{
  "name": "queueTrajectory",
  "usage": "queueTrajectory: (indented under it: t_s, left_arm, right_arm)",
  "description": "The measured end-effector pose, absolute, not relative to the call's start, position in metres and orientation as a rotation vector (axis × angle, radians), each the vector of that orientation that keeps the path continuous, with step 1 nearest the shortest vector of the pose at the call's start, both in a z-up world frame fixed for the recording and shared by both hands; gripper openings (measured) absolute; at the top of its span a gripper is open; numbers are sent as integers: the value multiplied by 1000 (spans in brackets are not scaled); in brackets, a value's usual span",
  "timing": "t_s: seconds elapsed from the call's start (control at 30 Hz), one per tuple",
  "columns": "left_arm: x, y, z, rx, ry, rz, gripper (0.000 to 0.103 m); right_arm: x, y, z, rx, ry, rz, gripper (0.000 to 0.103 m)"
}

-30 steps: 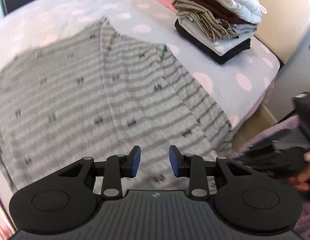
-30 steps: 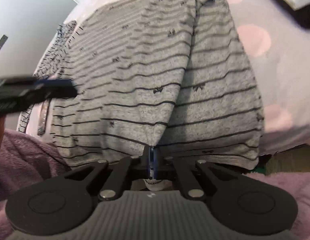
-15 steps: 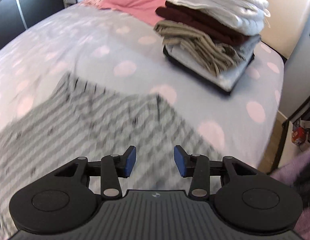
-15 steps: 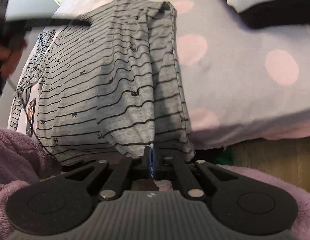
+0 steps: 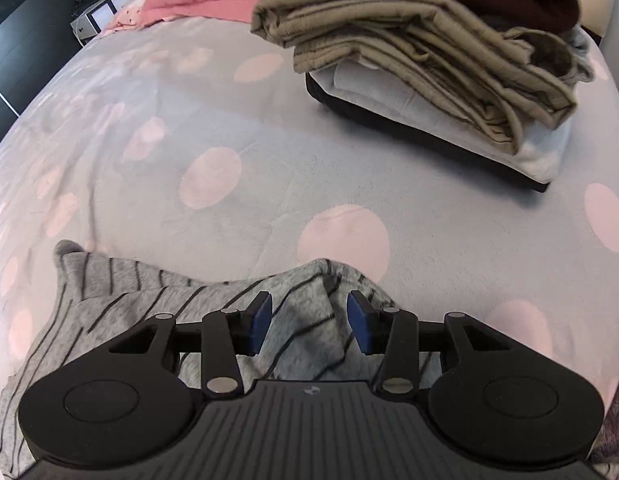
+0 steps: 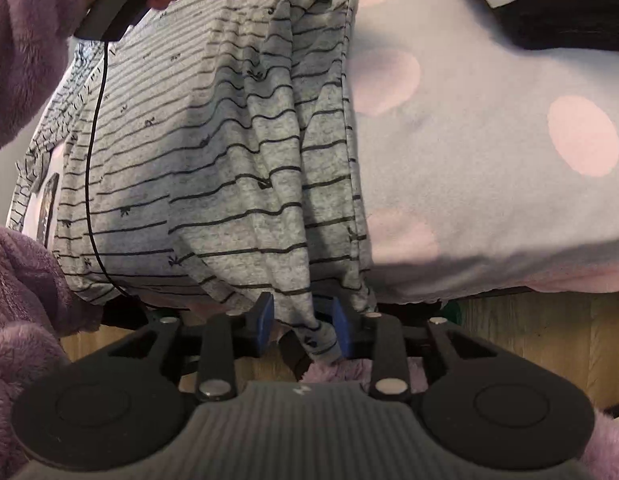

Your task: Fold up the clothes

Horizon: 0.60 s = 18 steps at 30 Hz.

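Left wrist view: the left gripper (image 5: 309, 326) points steeply down over the far end of the grey black-striped knit shirt (image 5: 149, 300), which lies on the pale blue pink-dotted bed cover (image 5: 237, 128); its jaws stand apart, a raised ridge of cloth between them, pads not pressing. We judge that closing here could pinch only the top layer and drag the fold askew. A stack of folded clothes (image 5: 429, 64) sits well apart. Right wrist view: the right gripper (image 6: 301, 326) tilts down at the bed edge, jaws opening, the shirt's hanging hem corner between them. Once released, that corner may slide off the edge. A purple fleece sleeve (image 6: 25, 40) reaches above the shirt.
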<state>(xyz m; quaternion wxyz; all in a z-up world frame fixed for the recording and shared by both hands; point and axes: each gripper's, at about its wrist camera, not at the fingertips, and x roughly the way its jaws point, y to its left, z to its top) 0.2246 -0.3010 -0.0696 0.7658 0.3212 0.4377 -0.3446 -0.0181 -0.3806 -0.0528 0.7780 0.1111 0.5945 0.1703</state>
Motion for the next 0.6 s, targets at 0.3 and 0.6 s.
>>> queueTrajectory:
  t_s: [0.3, 0.6]
  left_arm:
    - [236, -315, -86, 757, 953, -731, 15]
    - [262, -306, -60, 590, 1023, -711, 4]
  right_arm:
    - [-5, -378, -79, 278, 1380, 439, 30]
    - [-26, -385, -47, 332, 1342, 527, 5]
